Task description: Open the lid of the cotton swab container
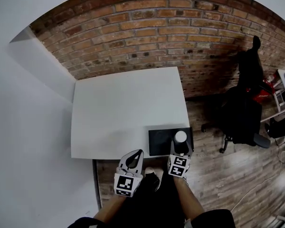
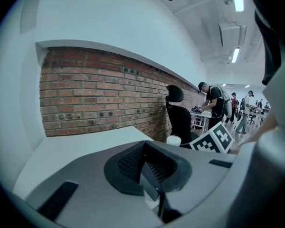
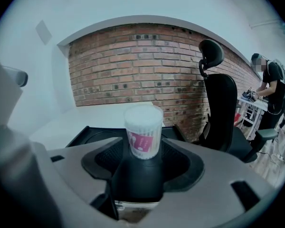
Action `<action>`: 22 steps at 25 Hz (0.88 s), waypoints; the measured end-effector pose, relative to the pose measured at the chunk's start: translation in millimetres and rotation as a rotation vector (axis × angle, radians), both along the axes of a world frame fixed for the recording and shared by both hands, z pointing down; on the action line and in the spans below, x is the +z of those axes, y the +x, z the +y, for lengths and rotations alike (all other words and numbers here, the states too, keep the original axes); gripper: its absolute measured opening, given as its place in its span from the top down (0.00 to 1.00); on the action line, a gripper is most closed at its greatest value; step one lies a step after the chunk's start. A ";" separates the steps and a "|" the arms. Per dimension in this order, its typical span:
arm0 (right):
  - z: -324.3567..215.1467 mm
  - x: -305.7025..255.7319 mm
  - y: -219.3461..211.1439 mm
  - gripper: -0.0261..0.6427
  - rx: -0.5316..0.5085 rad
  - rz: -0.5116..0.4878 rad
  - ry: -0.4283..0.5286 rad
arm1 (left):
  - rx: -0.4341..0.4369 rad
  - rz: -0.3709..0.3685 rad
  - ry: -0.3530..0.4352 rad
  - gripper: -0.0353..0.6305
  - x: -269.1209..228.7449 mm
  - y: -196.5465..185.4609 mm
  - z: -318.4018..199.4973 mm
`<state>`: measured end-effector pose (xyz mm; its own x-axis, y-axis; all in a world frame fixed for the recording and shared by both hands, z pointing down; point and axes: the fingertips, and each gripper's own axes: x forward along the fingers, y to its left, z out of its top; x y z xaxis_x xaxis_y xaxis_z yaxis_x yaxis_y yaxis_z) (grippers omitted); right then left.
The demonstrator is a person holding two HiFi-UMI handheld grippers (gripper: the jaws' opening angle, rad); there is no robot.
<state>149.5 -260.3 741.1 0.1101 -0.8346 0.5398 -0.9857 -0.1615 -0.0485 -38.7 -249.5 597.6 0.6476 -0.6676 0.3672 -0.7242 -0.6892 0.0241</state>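
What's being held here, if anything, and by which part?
The right gripper clamps the cotton swab container round its lower body; the left gripper is shut on nothing.

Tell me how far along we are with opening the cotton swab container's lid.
Done: nothing yet; the lid sits on the cotton swab container, upright on the dark mat. In hand: the right tongs are lined up on it, pads apart; whether they touch it is unclear. The left tongs are shut and empty, off the near edge of the table. Left: grip it and lift the lid.
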 end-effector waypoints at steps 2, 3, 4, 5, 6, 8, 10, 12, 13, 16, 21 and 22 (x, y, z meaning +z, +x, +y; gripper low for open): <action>-4.2 0.6 0.4 0.60 0.000 0.003 -0.009 | -0.007 0.001 -0.004 0.93 1.0 -1.6 -0.3; -5.9 1.3 1.0 0.60 0.002 0.005 -0.016 | -0.011 0.002 -0.006 0.93 1.3 -1.9 -0.5; -7.4 1.9 1.6 0.60 0.004 0.006 -0.024 | -0.013 0.003 -0.008 0.93 1.5 -2.3 -0.7; -8.5 2.5 2.1 0.60 0.009 0.006 -0.033 | -0.016 0.004 -0.009 0.93 1.7 -2.9 -0.9; -9.5 3.1 2.5 0.60 0.013 0.007 -0.039 | -0.019 0.004 -0.010 0.93 1.9 -3.7 -1.0; -11.4 3.8 3.0 0.60 0.021 0.012 -0.048 | -0.026 0.004 -0.012 0.93 2.3 -5.9 -1.3; -13.4 4.7 2.9 0.60 0.028 0.015 -0.054 | -0.033 0.004 -0.015 0.93 3.1 -7.9 -1.6; -15.3 5.8 2.8 0.60 0.036 0.017 -0.060 | -0.035 0.005 -0.017 0.93 3.8 -8.9 -2.1; -16.2 6.9 3.1 0.60 0.040 0.024 -0.063 | -0.035 0.006 -0.018 0.93 4.2 -9.3 -2.4; -17.6 9.2 3.9 0.60 0.052 0.055 -0.073 | -0.039 0.008 -0.021 0.93 4.8 -10.9 -2.7; -19.8 12.7 2.6 0.59 0.063 0.057 -0.118 | -0.047 0.009 -0.025 0.93 5.8 -16.0 -4.6; -20.1 12.5 2.1 0.58 0.064 0.058 -0.123 | -0.048 0.008 -0.025 0.93 6.3 -17.0 -4.8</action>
